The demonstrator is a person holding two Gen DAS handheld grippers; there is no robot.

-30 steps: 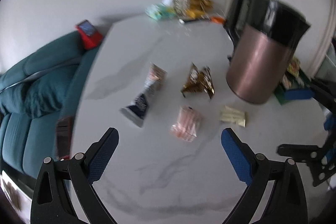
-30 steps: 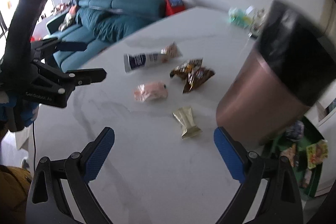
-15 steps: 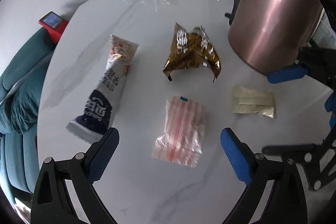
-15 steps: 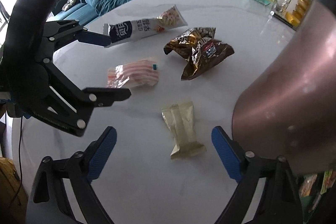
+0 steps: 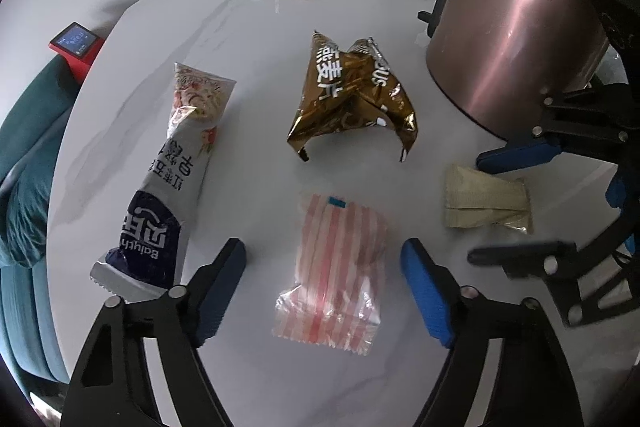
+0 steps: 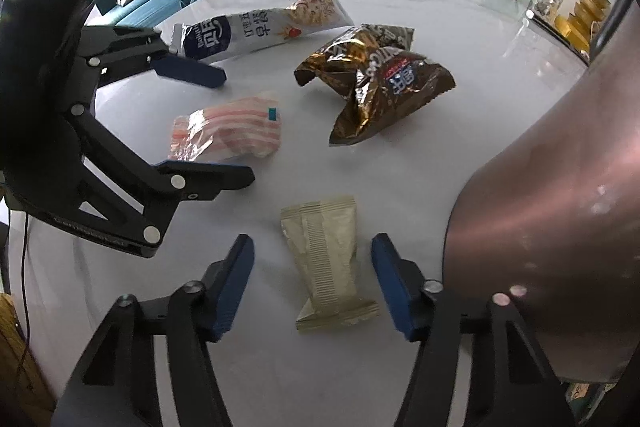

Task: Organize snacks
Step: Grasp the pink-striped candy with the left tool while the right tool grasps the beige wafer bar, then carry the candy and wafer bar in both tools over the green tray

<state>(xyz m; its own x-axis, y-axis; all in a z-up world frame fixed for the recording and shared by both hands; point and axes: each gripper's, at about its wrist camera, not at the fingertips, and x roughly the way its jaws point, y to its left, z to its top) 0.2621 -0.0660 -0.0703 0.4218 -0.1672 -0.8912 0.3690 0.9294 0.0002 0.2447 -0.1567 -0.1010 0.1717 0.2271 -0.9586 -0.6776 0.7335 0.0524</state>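
Four sealed snacks lie flat on the white marble desk: a long grey-and-navy cereal tube pack, a crumpled gold foil bag, a pink-striped clear packet and a small beige wrapped bar.

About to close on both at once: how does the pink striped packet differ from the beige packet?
The pink striped packet is see-through with red-pink stripes; the beige packet is opaque and plain. The pink one looks wider and puffier, the beige one slimmer and flatter with a ribbed seam. The pink one lies between the left hand-held gripper's fingers, the beige between the right hand-held gripper's. Both lie flat on the marble table, sealed, with jaws closing in but not yet pressing.
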